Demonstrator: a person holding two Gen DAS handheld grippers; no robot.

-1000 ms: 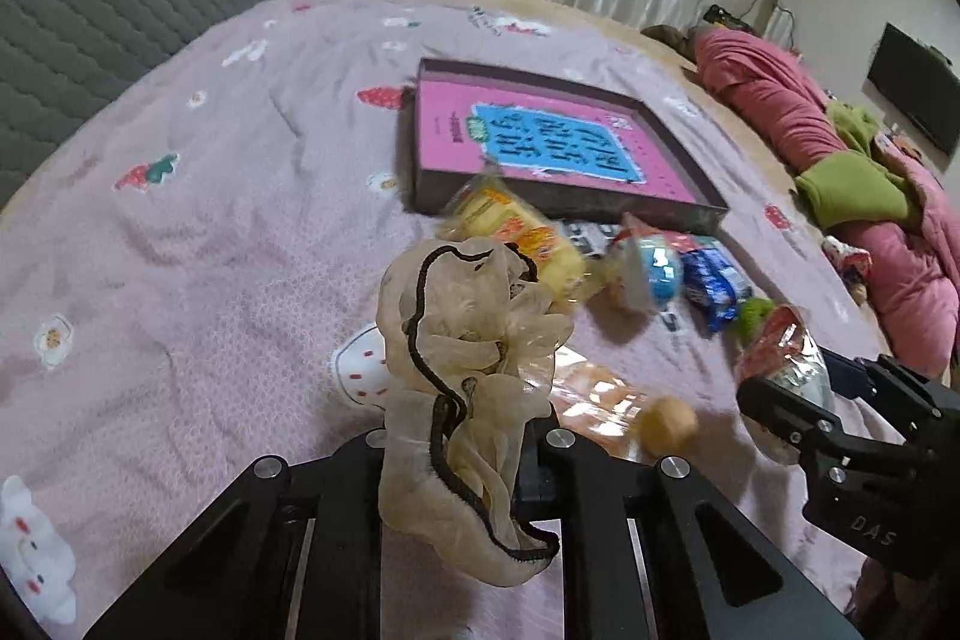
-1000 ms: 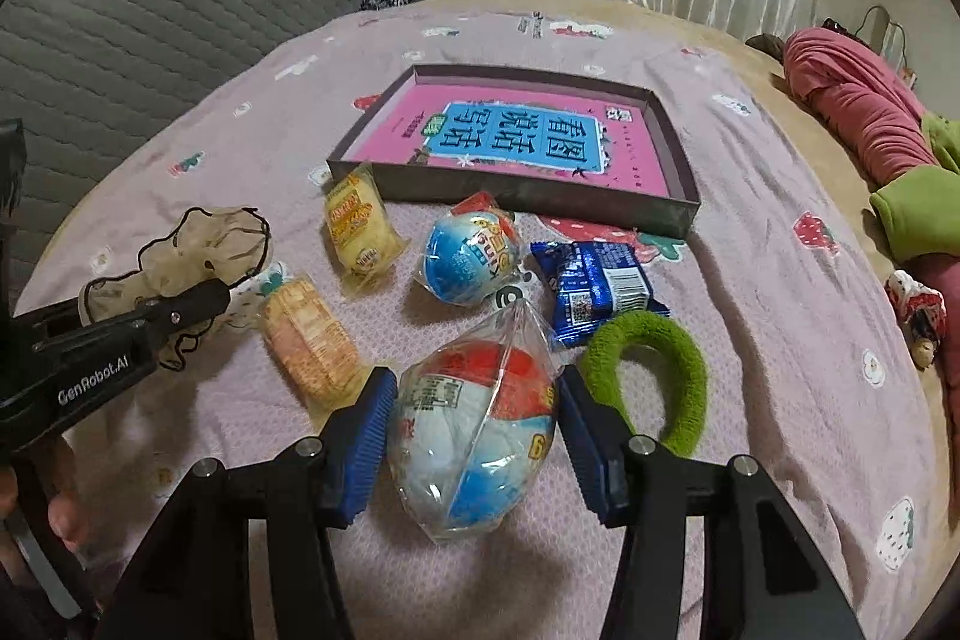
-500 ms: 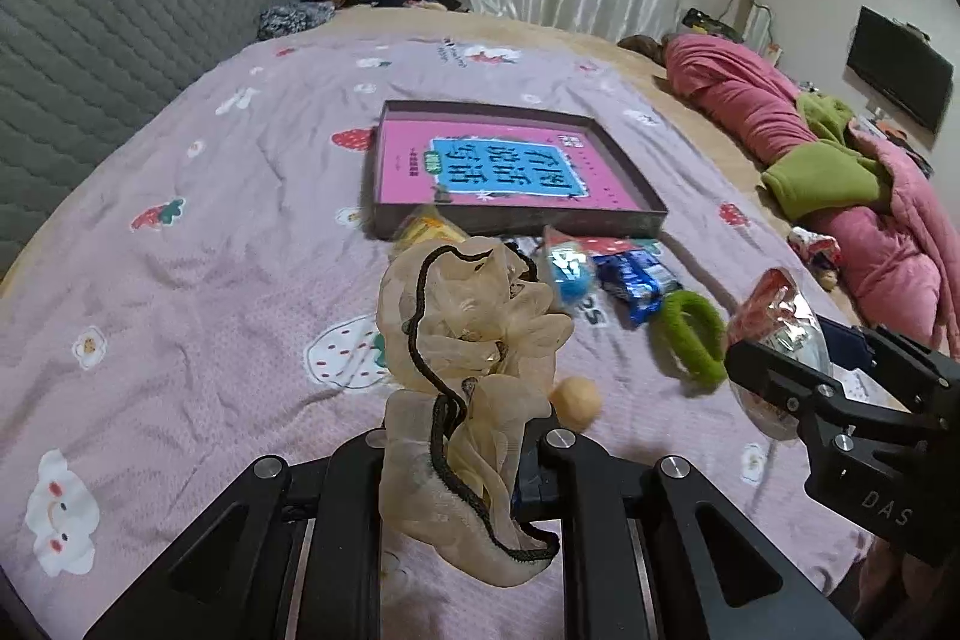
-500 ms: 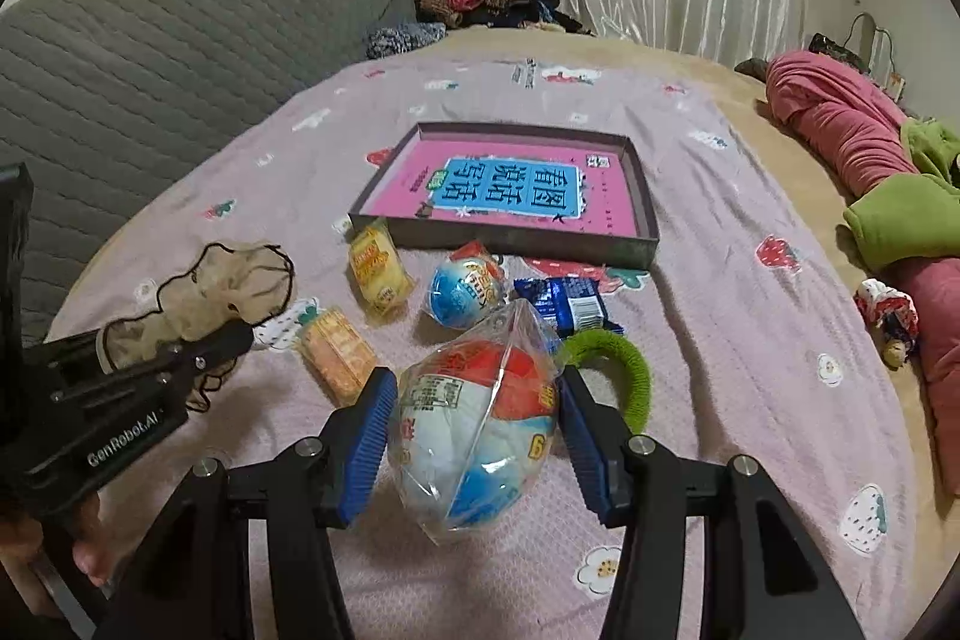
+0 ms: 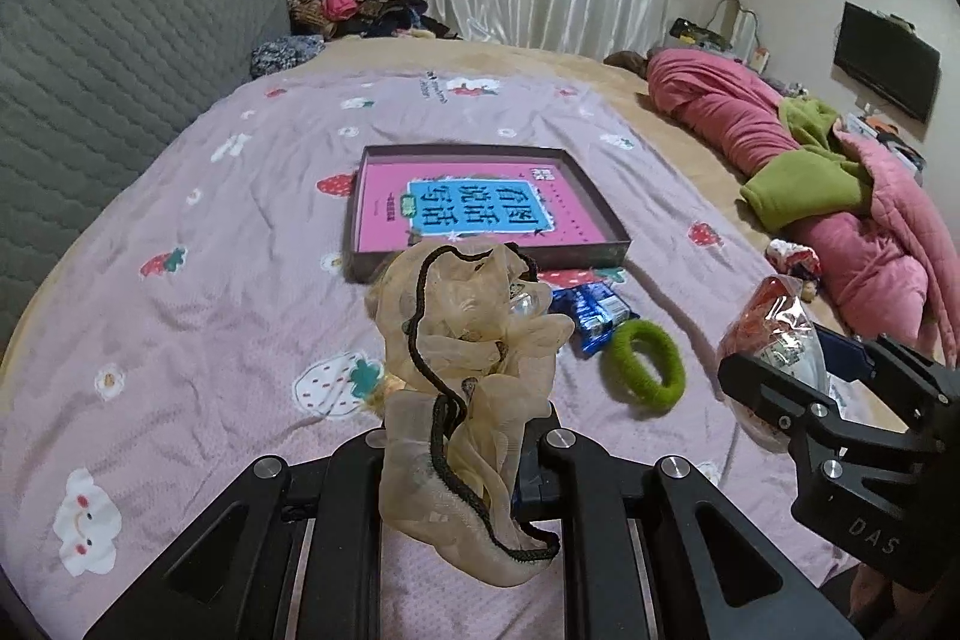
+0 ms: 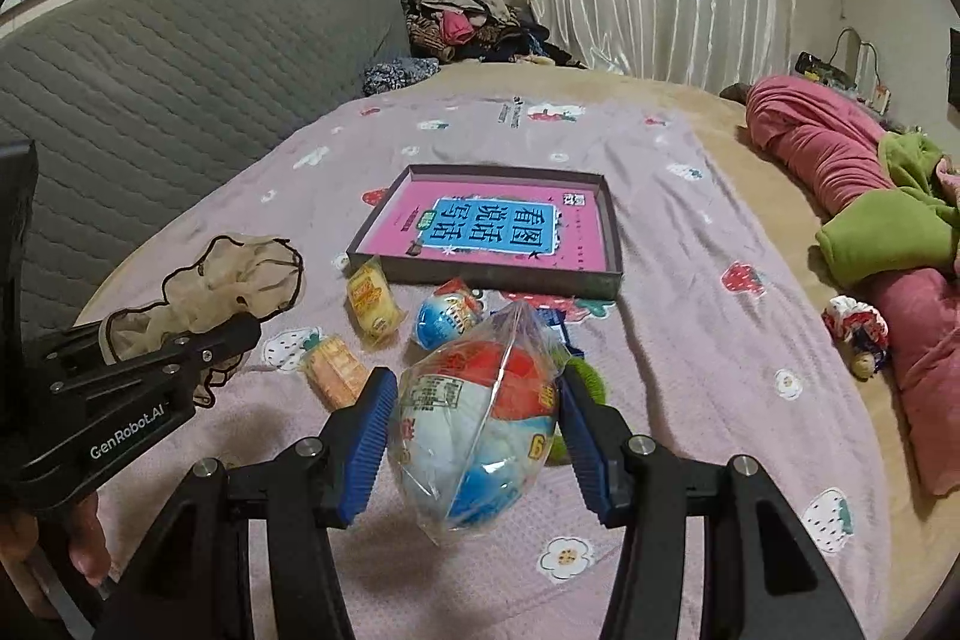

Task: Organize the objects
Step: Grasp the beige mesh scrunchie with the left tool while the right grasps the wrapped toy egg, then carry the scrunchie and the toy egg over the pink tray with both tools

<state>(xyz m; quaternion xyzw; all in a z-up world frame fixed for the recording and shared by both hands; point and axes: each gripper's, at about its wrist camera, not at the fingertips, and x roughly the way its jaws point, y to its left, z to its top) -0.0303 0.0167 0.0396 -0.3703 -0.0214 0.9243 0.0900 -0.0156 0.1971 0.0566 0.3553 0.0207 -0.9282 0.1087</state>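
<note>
As both loads stay clamped, tray (image 5: pixel 486 259) sits farther off.

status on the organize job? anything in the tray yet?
Done: nothing yet; the tray holds only its pink printed sheet.
In hand: left gripper is shut on the beige scrunchie; right gripper is shut on the bagged toy egg, both above the bedspread.
Left: yellow snack, orange snack, second egg, blue packet, green scrunchie.

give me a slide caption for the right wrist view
Right gripper holds a bagged toy egg above the snack-strewn bedspread, facing the pink-lined box.
</note>
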